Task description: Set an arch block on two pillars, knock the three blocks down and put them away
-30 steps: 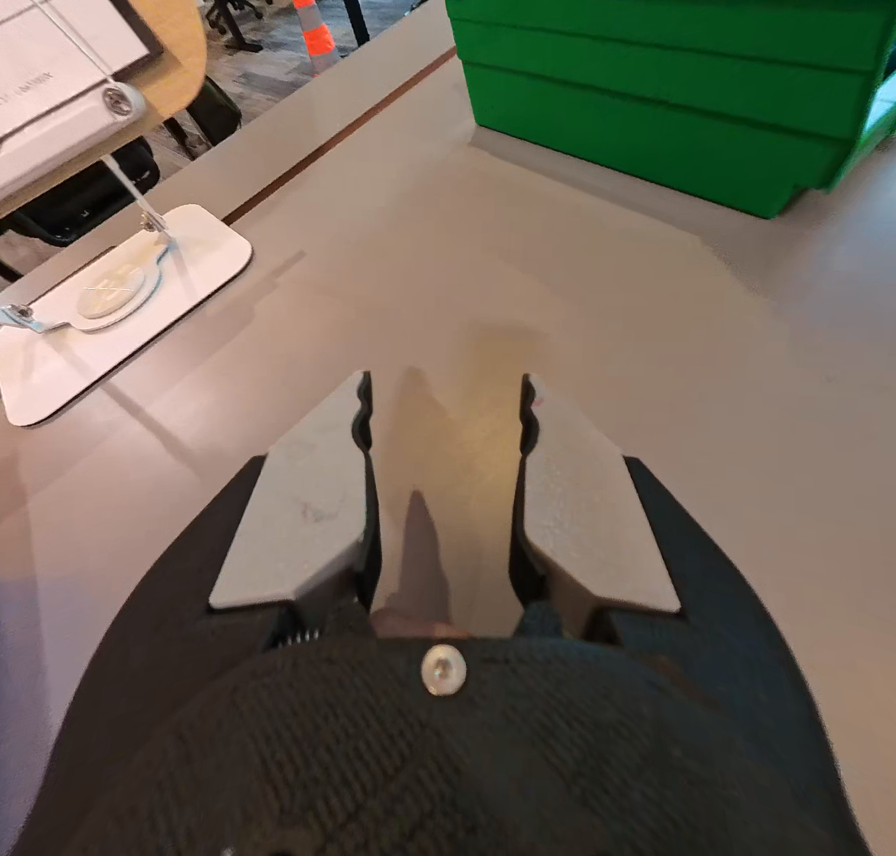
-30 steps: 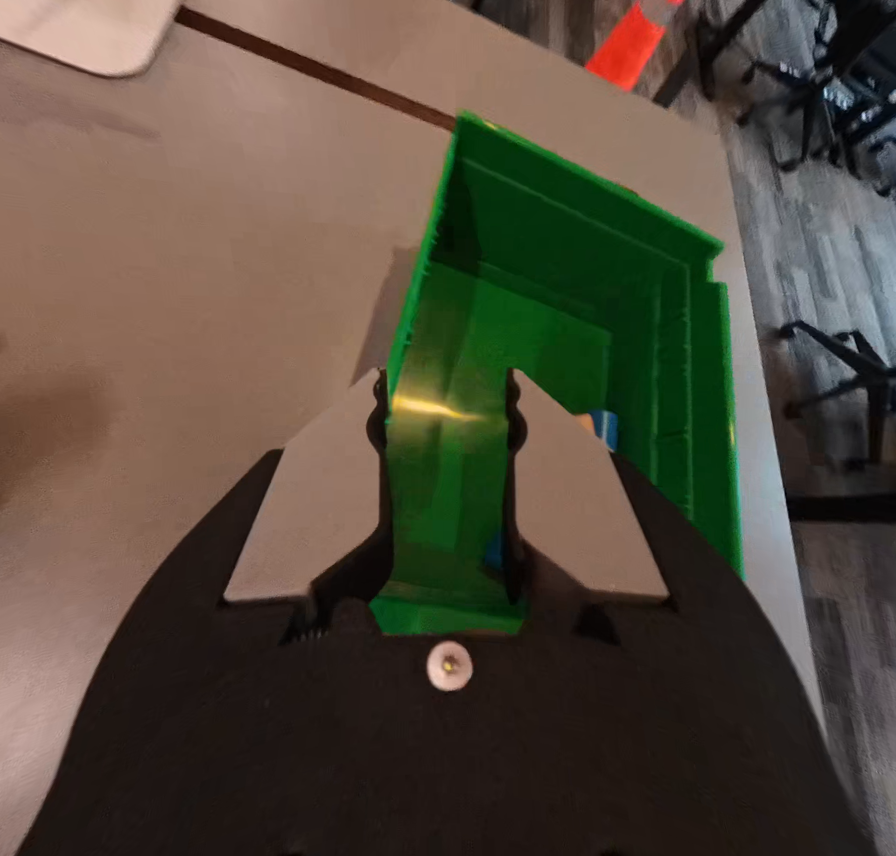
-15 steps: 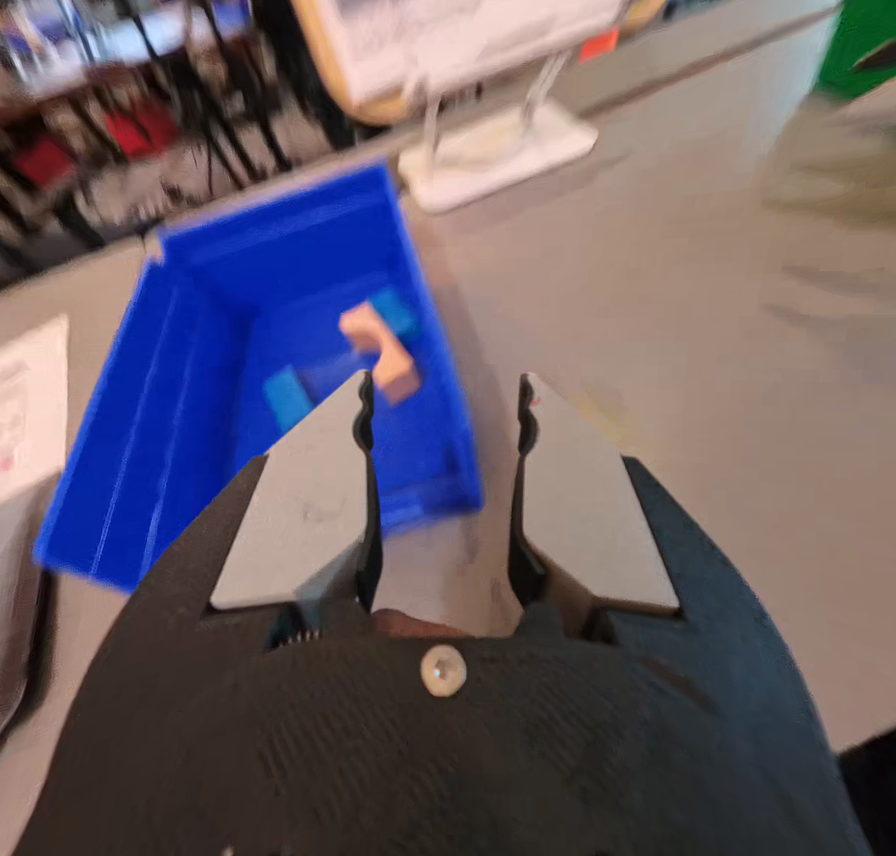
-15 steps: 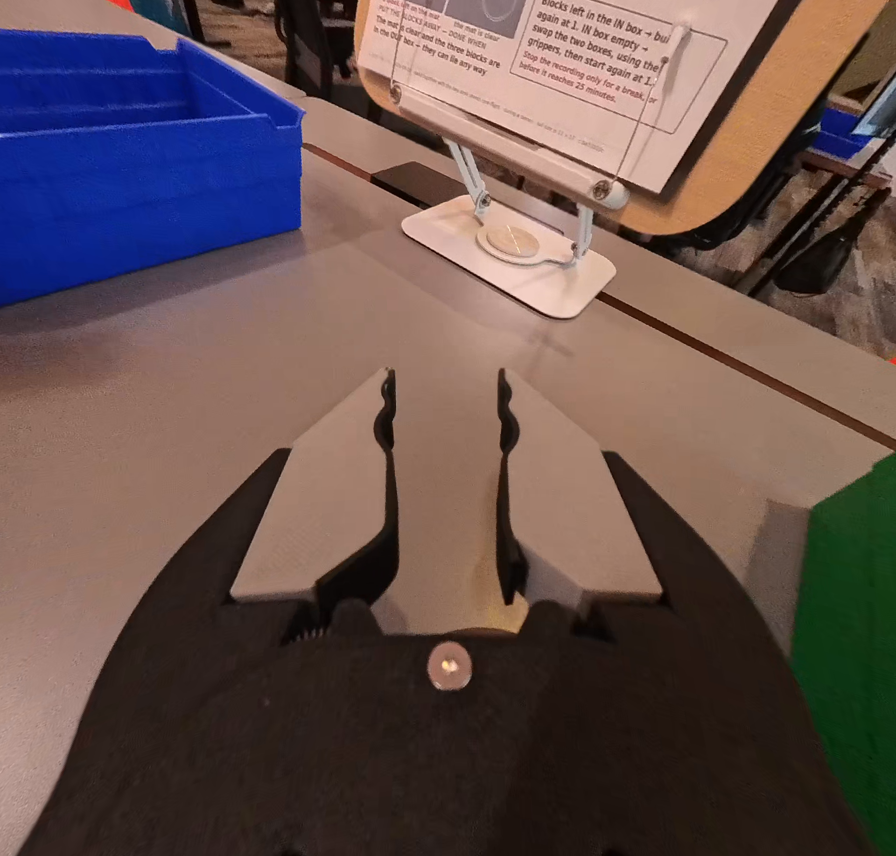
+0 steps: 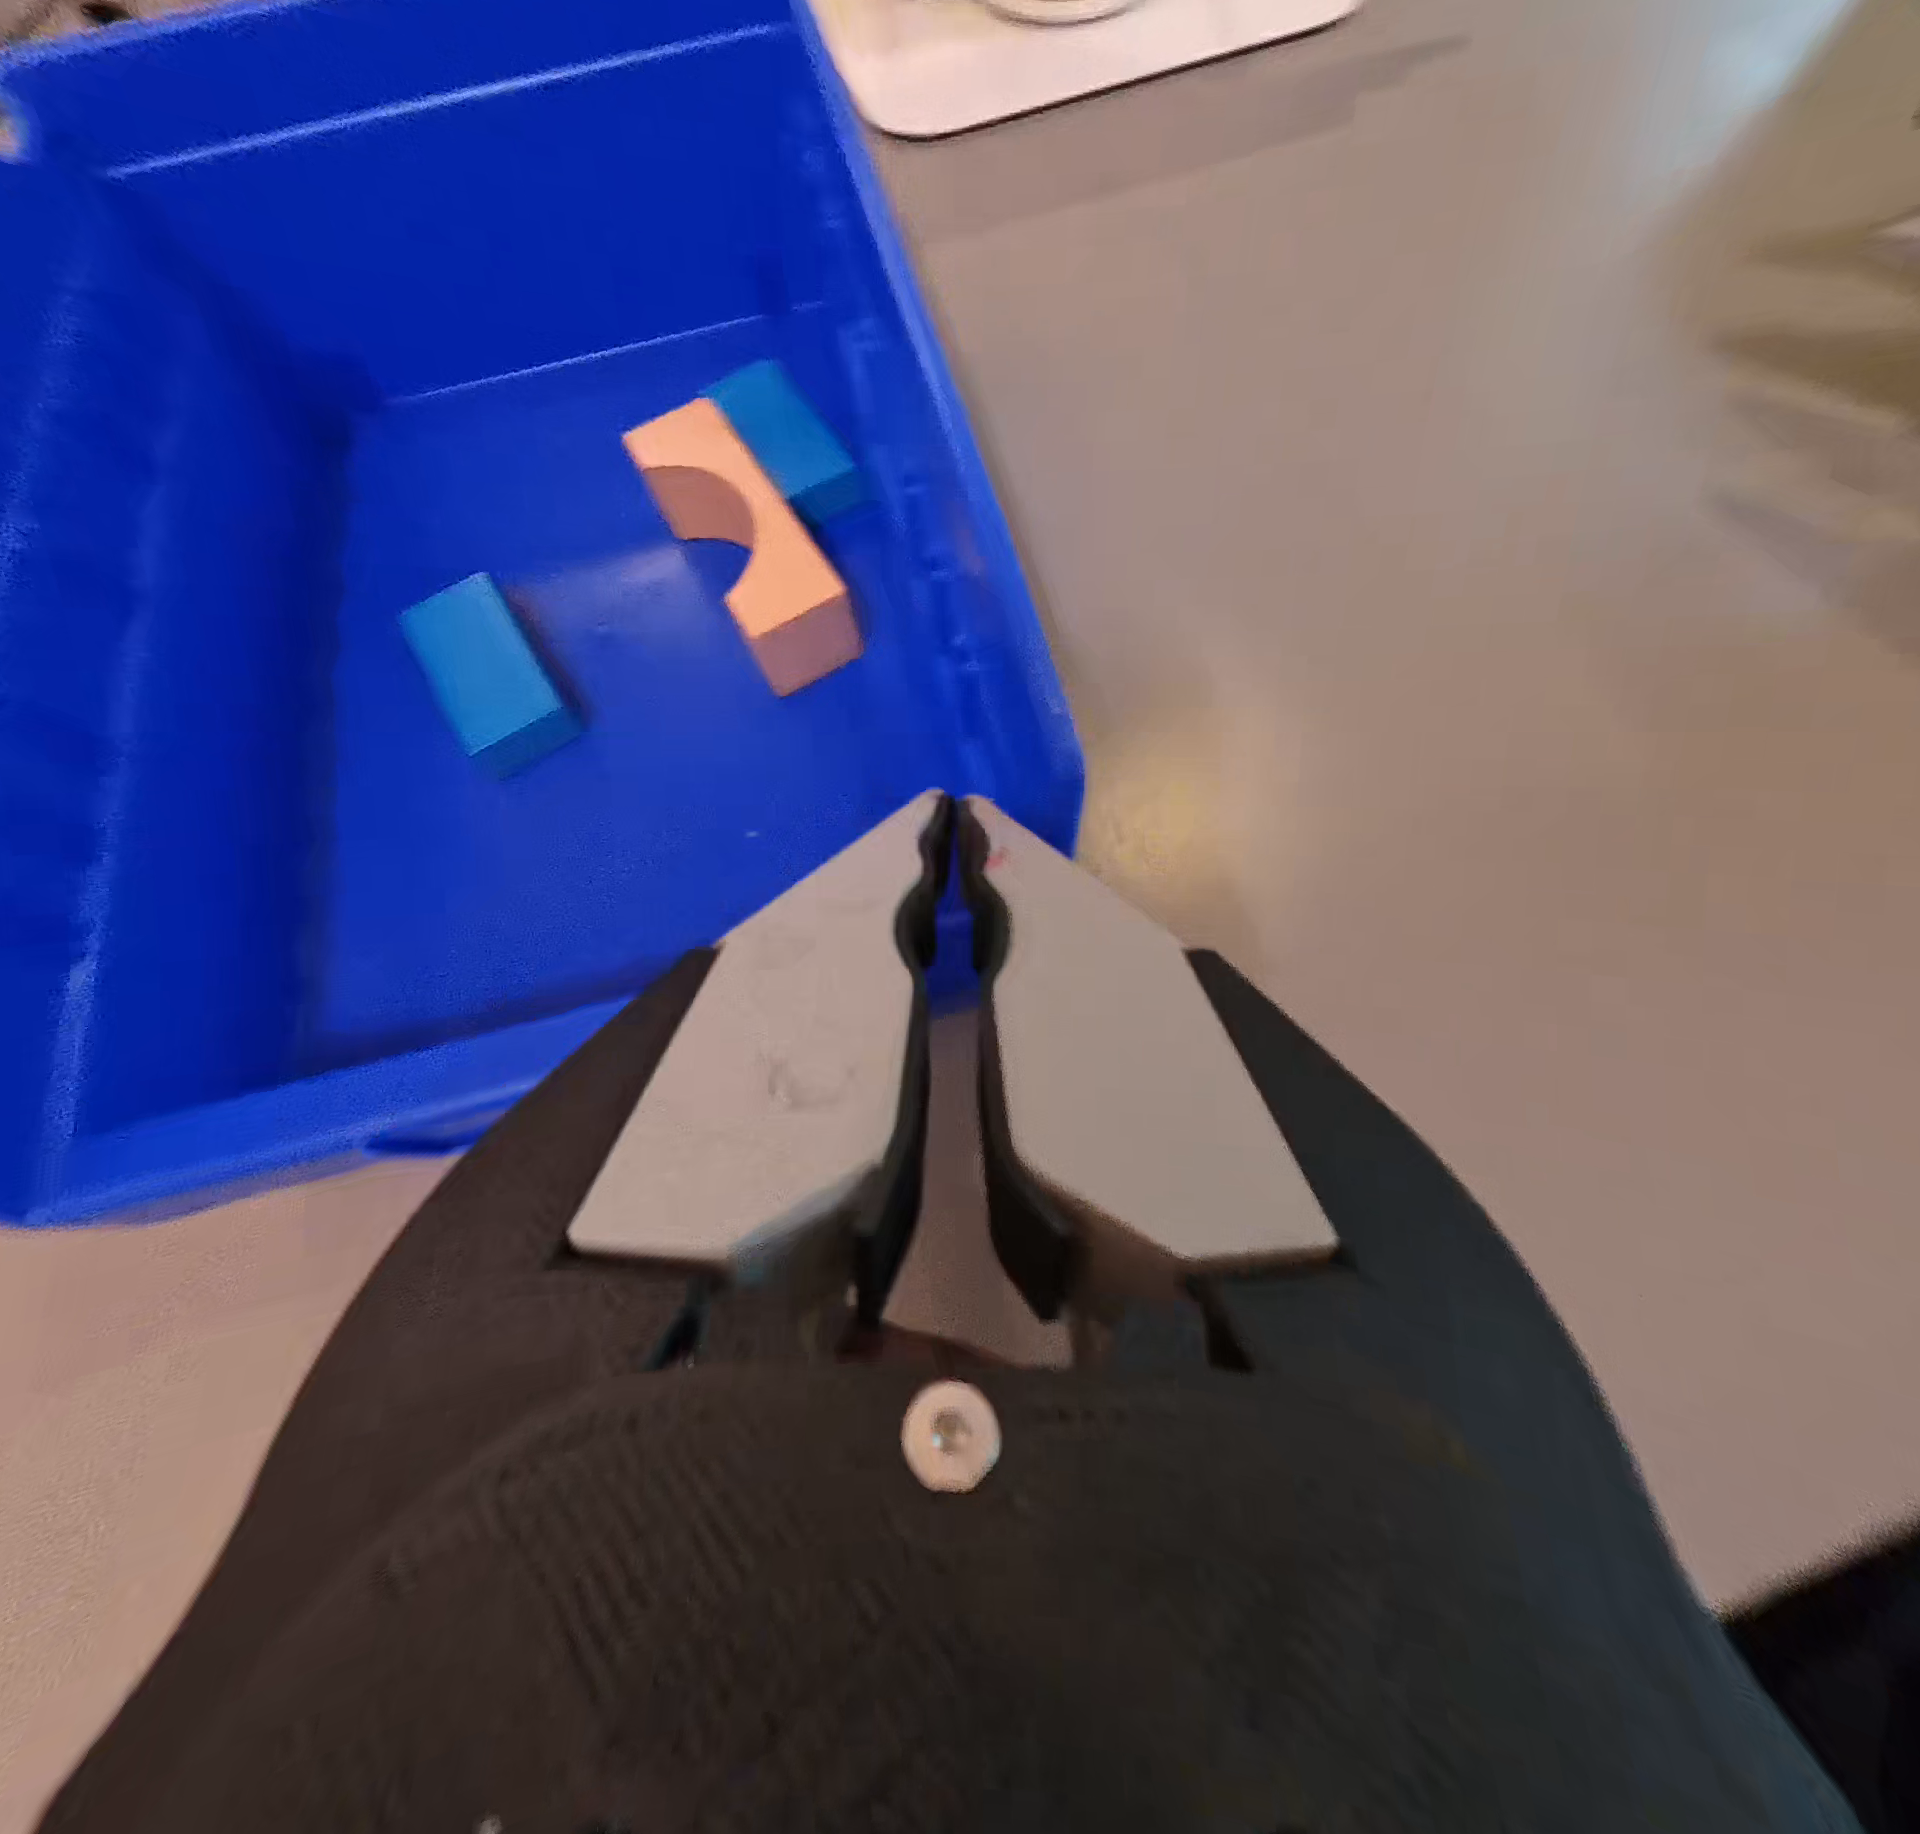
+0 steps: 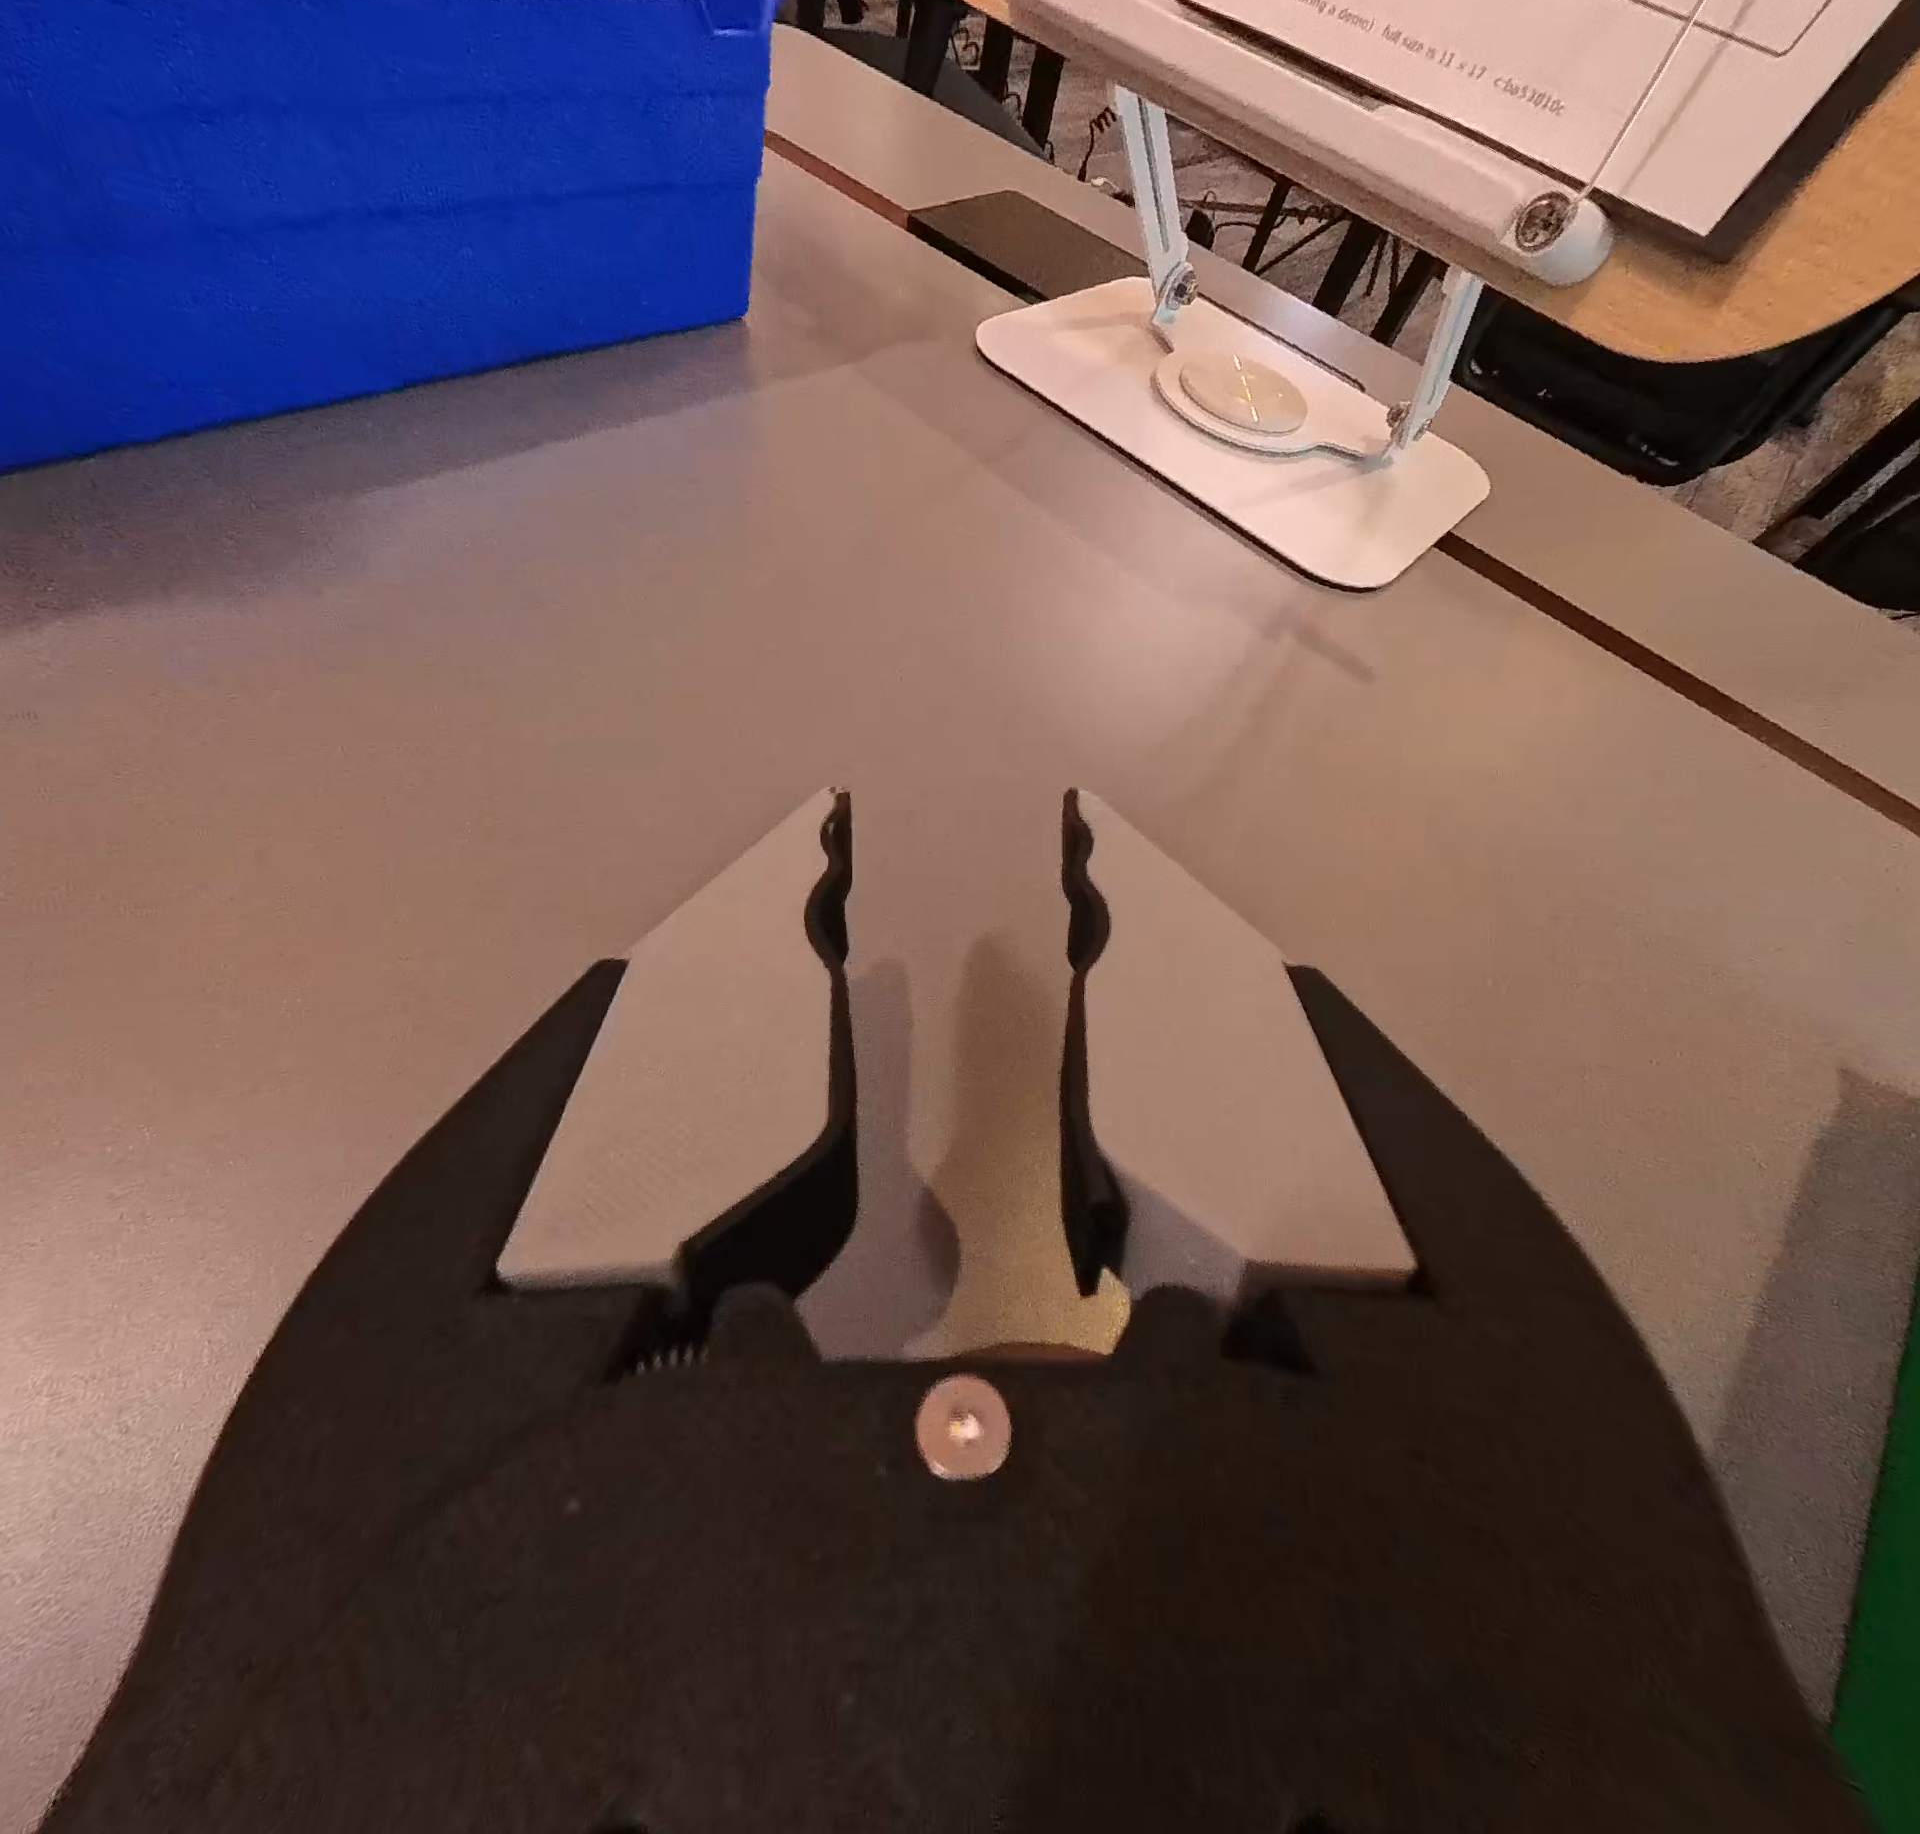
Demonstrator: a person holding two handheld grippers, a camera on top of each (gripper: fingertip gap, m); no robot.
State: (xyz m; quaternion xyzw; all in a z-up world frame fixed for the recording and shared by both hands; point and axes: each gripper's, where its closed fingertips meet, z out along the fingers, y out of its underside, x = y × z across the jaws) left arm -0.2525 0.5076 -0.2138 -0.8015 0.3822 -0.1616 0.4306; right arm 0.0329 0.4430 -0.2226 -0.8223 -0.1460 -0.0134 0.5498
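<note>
The arch block (image 5: pixel 753 550) is pale orange wood with a half-round cut in one long side. It lies flat on the floor of the blue bin (image 5: pixel 260 330), near the right wall, and the cut faces left. One blue block (image 5: pixel 787 437) lies just behind it and touches its far end. The second blue block (image 5: pixel 486 672) lies flat too, well apart to the left, nearer to the middle of the bin floor. All three blocks lie down; none stands upright.
</note>
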